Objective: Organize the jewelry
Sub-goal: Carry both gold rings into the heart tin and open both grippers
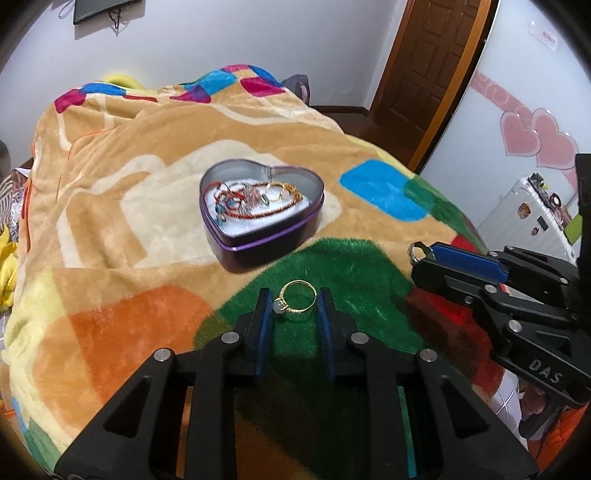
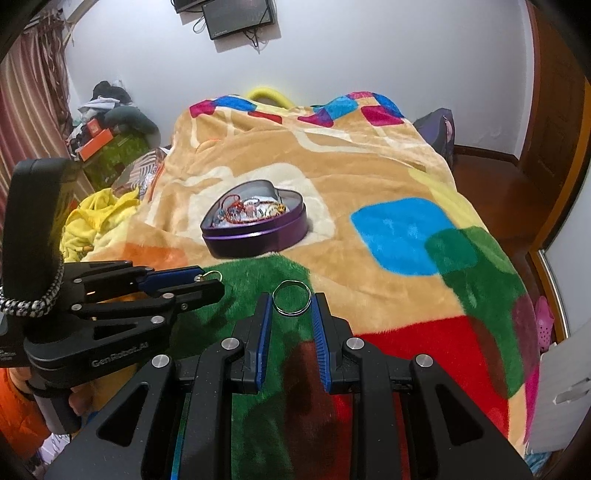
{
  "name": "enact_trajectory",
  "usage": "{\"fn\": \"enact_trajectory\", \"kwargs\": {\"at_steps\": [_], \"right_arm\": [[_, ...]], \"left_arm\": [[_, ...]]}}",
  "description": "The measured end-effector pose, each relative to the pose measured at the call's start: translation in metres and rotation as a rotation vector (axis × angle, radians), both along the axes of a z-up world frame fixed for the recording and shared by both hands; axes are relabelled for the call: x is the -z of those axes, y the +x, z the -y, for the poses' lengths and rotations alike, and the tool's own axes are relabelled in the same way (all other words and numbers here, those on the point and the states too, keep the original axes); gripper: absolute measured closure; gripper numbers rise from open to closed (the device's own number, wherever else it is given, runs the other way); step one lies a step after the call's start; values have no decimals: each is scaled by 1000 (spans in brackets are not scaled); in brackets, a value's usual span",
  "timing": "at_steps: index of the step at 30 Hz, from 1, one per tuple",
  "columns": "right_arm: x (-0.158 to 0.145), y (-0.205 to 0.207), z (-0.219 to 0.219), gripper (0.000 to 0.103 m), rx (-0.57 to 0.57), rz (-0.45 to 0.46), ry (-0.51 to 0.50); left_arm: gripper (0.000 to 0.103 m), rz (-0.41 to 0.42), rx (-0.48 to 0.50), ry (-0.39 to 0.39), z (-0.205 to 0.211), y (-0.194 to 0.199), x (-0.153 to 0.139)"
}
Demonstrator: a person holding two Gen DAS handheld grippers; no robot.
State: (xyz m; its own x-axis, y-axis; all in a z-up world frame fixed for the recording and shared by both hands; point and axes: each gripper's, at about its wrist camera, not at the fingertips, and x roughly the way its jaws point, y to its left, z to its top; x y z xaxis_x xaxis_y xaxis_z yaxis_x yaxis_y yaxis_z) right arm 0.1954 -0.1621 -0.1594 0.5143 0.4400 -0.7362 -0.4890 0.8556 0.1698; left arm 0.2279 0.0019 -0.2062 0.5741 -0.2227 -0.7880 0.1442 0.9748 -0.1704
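I have two rings in hand over the bed, one in each pair of tongs, and the step I judge myself to be in is carrying them to the box. My left tongs pinch a gold ring with a pale stone set on its left side; the blue pads sit against its two sides, and it stands up between them. To their right, my right tongs pinch a plain silver ring the same way, the band upright between the pads. Seen from the other hand, each ring pokes out just past the fingertips.

Both tongs hang over the green patch at the near end of the blanket, and beyond them, toward the middle of the bed, stands the purple heart-shaped tin, open, lined with white. It already holds a tangle of red cord, beads and at least one gold ring. So the sorting looks well along, with these two rings not yet in.

The next move, as I judge it, calls for reaching one hand forward over the tin's rim, low enough that the ring drops onto the lining and does not bounce into the plush pile, where a small band would be hard to find. One hand at a time seems wise, since the tin is narrow.

The blanket is thick and fleecy, in tan, orange, blue, green and red blocks. On the far white wall hangs a dark screen; clutter is heaped at the far left, and a brown wooden door stands at the far right.
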Motion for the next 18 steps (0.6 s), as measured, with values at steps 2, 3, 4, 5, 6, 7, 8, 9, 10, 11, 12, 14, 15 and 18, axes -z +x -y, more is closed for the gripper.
{"fn": "enact_trajectory", "kwargs": {"at_steps": [2,3,4,5,6,7,8,9,10,11,12,14,15,18], "right_arm": [[-3,1,-1,83,3,5,6],[-4,2,-2,83,5,8,11],[-6,3,-2,83,6,9,15],[-7,4,-3,83,6,12,19],[-9,5,-4,83,6,17,23],[-11,6,-5,83,5,24,26],[-14,8,-6,83,4,31,28],[-16,8,-7,83,3,36,32],[-19,9,-8,83,2,42,36],[-22,10,-9,83,1,51,41],[-23,11,-10,83,1,57,45],[-28,13,-12,83,-1,70,55],[-31,14,-13,83,-3,78,60],[-38,17,-17,83,-8,101,70]], "left_arm": [[80,17,-5,2,-3,-1,-6],[80,28,-10,2,-5,-1,-10],[80,35,-13,2,-6,-1,-13],[81,46,-18,1,-9,-1,-17],[81,58,-24,2,-11,-1,-22],[81,66,-29,3,-12,-1,-25],[81,79,-35,6,-14,-1,-29],[81,91,-39,7,-16,0,-34],[81,102,-43,7,-19,0,-37],[81,110,-46,7,-20,0,-41],[81,123,-49,9,-22,0,-45],[81,142,-53,12,-26,2,-50],[81,154,-56,13,-28,2,-54],[81,180,-62,5,-32,4,-62]]}}
